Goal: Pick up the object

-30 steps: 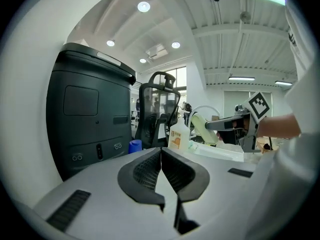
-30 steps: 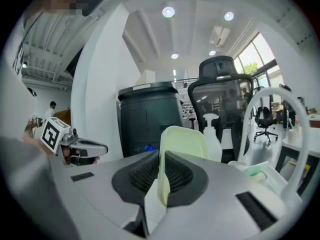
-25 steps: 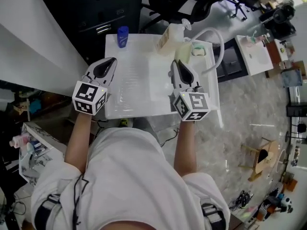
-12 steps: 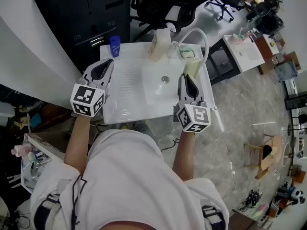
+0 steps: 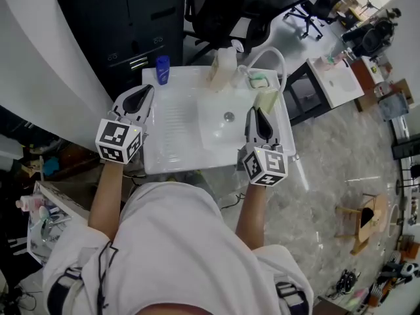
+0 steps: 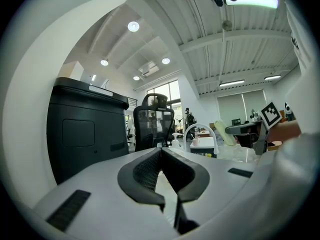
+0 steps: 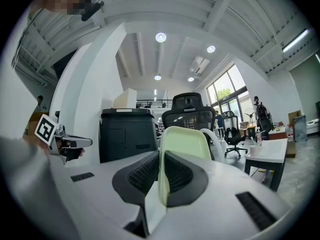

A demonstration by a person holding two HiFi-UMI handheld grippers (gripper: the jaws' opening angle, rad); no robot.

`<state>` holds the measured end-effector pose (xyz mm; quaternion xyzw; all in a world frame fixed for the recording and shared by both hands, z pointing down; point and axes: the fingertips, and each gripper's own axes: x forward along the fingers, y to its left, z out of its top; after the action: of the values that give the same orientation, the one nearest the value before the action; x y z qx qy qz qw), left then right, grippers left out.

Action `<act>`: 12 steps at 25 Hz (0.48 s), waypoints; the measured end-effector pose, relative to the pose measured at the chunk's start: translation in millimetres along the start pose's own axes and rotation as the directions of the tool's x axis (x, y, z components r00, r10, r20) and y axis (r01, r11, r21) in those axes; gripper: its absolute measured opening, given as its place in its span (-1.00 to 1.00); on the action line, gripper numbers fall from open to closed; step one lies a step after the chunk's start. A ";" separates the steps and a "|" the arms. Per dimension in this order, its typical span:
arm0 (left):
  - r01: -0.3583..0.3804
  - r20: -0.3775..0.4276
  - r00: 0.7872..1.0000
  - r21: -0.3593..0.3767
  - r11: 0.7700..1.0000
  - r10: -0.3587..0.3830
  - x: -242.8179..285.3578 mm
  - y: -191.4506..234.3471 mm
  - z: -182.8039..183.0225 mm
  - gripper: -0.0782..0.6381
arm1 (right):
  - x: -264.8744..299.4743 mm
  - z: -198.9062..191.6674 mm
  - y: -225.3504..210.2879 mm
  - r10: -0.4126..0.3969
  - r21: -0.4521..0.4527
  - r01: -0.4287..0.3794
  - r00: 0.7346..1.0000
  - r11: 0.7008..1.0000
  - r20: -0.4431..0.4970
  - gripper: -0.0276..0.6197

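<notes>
White moulded sink unit [image 5: 172,125] lies below; my right claw [image 7: 161,159] has just squeezed tighter on a pale green flat plastic board [image 7: 185,141], held over the sink's right rim; my left claw [image 6: 160,154] has its jaws pressed together.

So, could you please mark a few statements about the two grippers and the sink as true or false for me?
1. The right gripper is clamped on a pale green flat piece. True; its jaws have just been closing a little further on it.
2. The left gripper holds the blue bottle. False: its jaws are together on nothing, and the bottle stands at the far left corner of the sink unit.
3. A white arched faucet stands at the far side of the basin. True.
4. The green piece lies over the drain. False: the drain shows uncovered in the head view, and the piece is held near the basin's right edge.
</notes>
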<state>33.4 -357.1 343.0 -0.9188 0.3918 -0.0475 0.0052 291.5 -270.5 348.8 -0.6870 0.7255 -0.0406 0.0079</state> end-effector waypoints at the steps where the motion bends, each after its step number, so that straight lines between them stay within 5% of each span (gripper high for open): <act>1: -0.005 0.002 1.000 0.001 1.000 0.005 -1.8 1.0 1.0 -0.72 | 0.3 0.4 0.9 0.002 0.000 -0.002 1.000 1.000 0.002 -0.80; 12: -0.034 0.014 0.999 0.015 0.999 0.034 -13.0 2.5 7.1 -0.72 | -4.5 -4.0 -0.1 0.000 0.002 0.000 1.000 1.000 0.006 -0.80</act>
<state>23.3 -349.7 334.7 -0.9123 0.4068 -0.0441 0.0158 291.6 -265.7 352.5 -0.6870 0.7256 -0.0393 0.0108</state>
